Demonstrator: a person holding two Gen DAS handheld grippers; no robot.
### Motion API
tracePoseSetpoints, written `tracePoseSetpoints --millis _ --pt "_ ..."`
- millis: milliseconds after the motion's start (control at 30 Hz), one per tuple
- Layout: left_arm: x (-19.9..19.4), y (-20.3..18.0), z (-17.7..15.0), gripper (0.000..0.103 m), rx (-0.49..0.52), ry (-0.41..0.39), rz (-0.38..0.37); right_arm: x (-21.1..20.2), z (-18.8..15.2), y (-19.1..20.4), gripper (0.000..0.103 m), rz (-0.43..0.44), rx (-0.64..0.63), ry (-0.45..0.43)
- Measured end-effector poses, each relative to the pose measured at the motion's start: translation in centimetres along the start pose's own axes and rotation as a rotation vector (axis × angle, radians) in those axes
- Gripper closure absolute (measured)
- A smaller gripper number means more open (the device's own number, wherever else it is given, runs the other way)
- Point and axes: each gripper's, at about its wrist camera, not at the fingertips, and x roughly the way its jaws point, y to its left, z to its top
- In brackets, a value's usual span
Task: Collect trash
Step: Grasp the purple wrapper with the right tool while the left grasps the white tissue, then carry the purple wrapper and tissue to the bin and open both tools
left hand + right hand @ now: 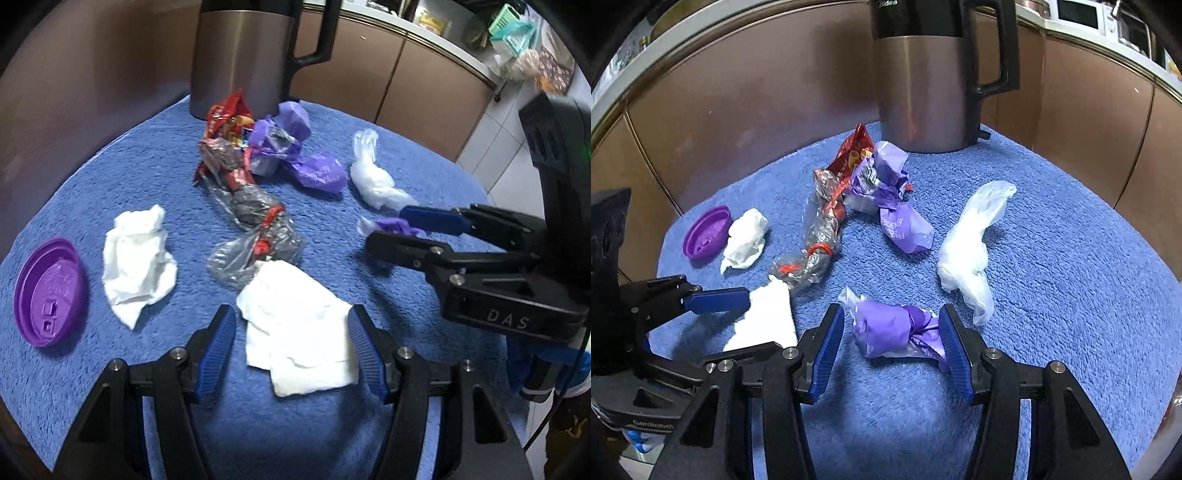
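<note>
Trash lies on a blue towel (155, 173). My left gripper (291, 350) is open, its jaws on either side of a flat white tissue (299, 328), which also shows in the right wrist view (768, 317). My right gripper (892, 343) is open around a small purple wrapper (890, 328); it also shows in the left wrist view (395, 232). Further off lie a crumpled white tissue (136, 258), a purple cup lid (48, 291), a clear wrapper with red bits (251, 214), a red snack bag (229, 118), purple plastic (314, 170) and a white plastic bag (971, 243).
A tall steel kettle (240, 55) with a black handle stands at the towel's far edge, just behind the red bag. Brown cabinet doors (757, 110) run behind the table. Cluttered shelves (517, 37) are at the upper right.
</note>
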Motion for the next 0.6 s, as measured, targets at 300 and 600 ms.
tracePoseSetpoints --millis 300,600 --pt "0.3 -1.2 -0.1 0.088 0.030 -0.011 -0.009 -0.7 -0.5 -1.1 0.064 0.056 0.038 -0.014" --pt "-2.2 -0.9 -1.3 0.097 -0.041 -0.056 -0.039 -2.8 -1.4 -0.5 0.069 0.074 0.070 -0.046"
